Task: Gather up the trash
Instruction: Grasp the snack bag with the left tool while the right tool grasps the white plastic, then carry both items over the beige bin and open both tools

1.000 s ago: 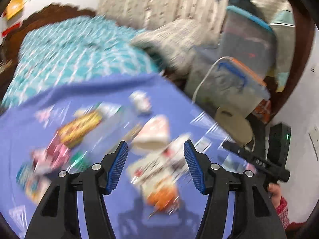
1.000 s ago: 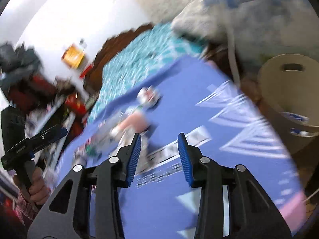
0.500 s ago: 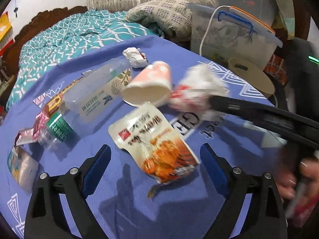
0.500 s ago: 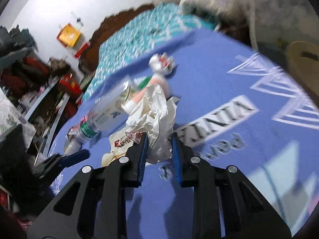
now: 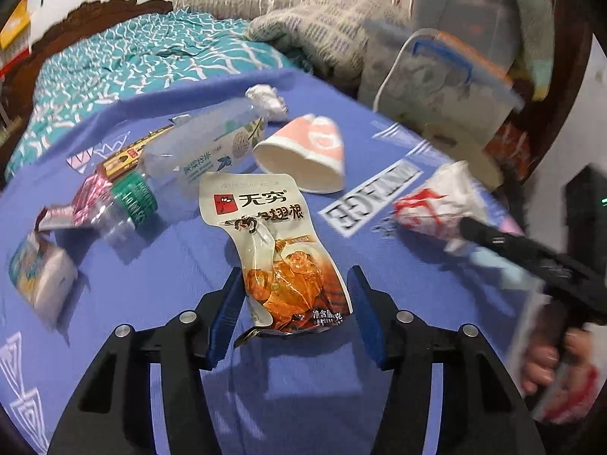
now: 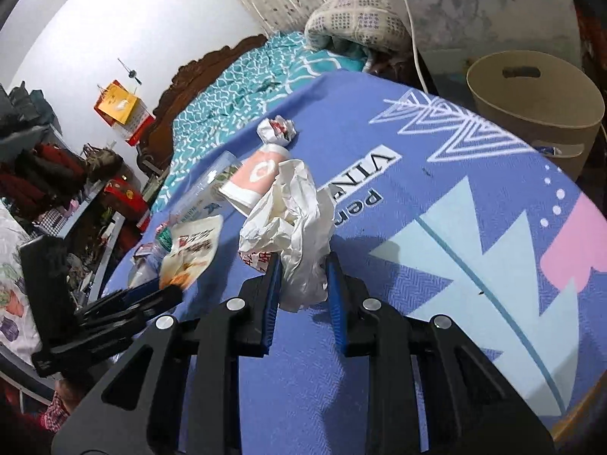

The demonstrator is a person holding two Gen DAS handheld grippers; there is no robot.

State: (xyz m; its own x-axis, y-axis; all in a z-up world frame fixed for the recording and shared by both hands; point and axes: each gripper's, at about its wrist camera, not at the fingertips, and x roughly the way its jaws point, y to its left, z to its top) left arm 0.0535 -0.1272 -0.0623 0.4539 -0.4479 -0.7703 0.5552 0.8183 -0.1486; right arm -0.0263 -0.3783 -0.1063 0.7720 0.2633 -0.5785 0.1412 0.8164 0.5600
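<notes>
Left wrist view: left gripper [image 5: 294,309] low over the purple patterned tablecloth [image 5: 159,288], jaws half apart and just been closing. The near end of a flat white-and-orange foil snack pouch [image 5: 275,250] lies between the blue pads [image 5: 227,311]; pads not visibly pressing it. Beyond it: tipped pink-and-white paper cup [image 5: 307,155], clear plastic bottle with green cap [image 5: 189,163], crumpled white paper ball [image 5: 267,100].

Right wrist view: right gripper [image 6: 303,290] clamped narrow on a crumpled white plastic bag with red print [image 6: 294,220], held just above the cloth. Tan round bin [image 6: 538,110] stands beside the table's far edge.
</notes>
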